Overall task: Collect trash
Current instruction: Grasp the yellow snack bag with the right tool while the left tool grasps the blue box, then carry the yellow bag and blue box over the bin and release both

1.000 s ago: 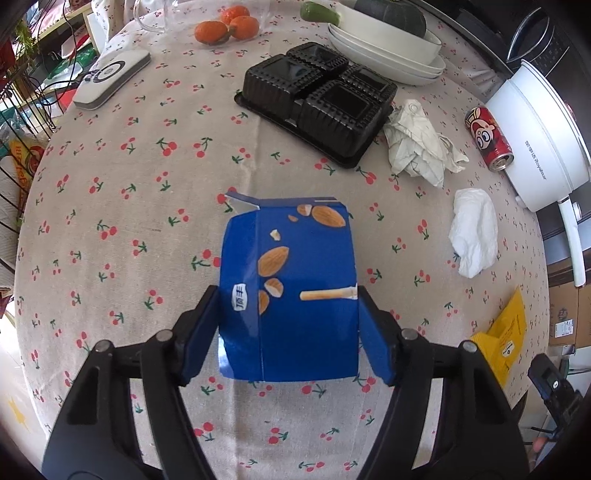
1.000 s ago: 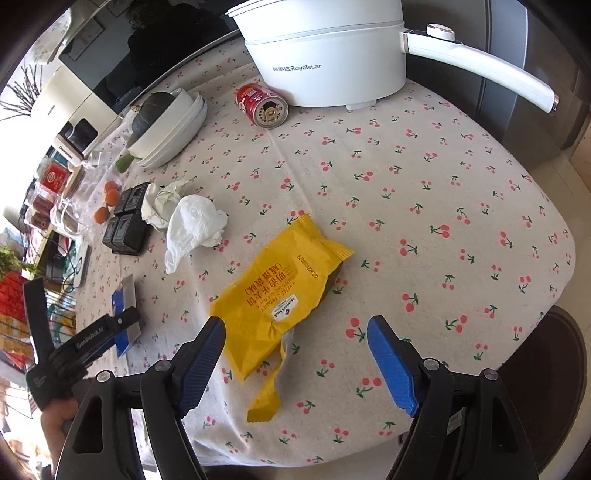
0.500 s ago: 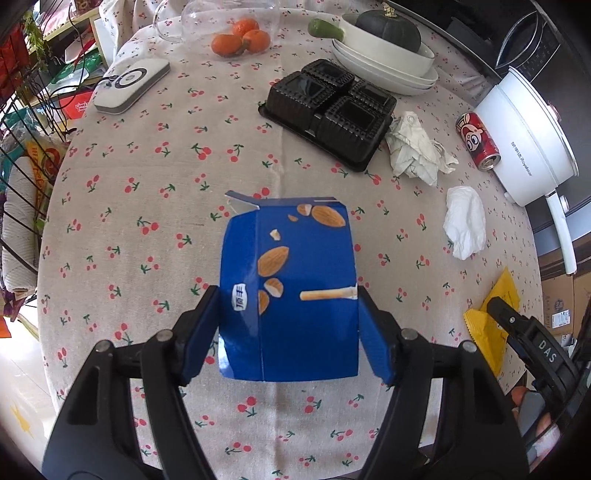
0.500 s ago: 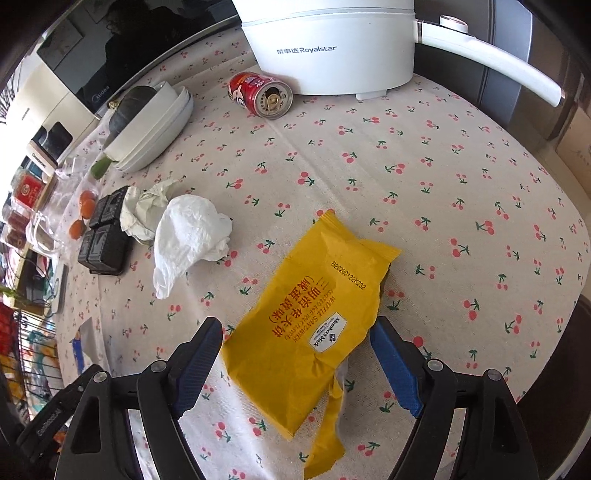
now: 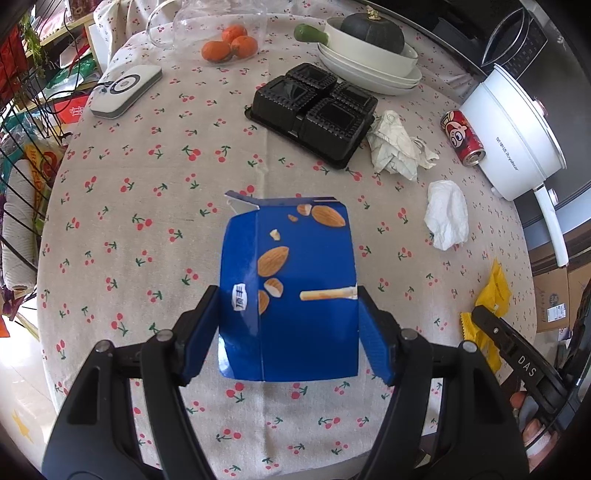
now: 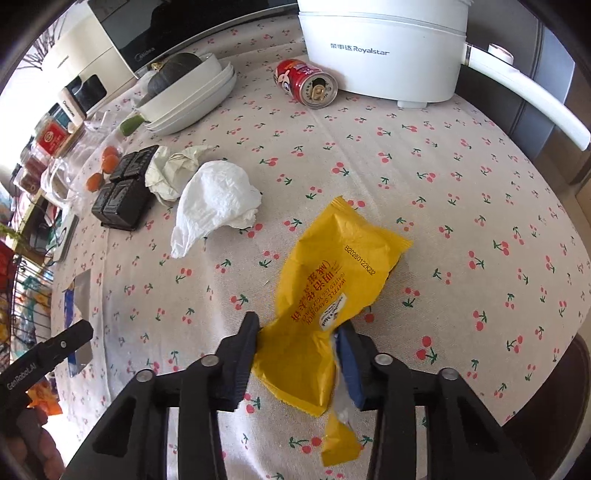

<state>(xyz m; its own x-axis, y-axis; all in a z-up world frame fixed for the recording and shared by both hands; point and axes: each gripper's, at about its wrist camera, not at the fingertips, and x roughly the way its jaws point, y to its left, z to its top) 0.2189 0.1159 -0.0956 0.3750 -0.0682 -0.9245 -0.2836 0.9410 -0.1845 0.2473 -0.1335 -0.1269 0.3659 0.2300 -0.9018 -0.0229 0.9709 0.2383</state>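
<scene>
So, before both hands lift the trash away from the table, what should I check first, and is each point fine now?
1. Left gripper holds blue carton on both sides: ok.
2. Right gripper, jaws just closing, pinches yellow wrapper: ok.
3. Wrapper grip secure enough: cannot tell, only its lower end is caught.
4. White tissue apart from wrapper: ok.
5. Red can collected: not ok.
6. Bin in view: not ok.

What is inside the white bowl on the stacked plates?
A dark green squash sits in the white bowl, its upper half above the rim. Whatever lies beneath it in the bowl is hidden. A green vegetable lies beside the bowl, outside it.
</scene>
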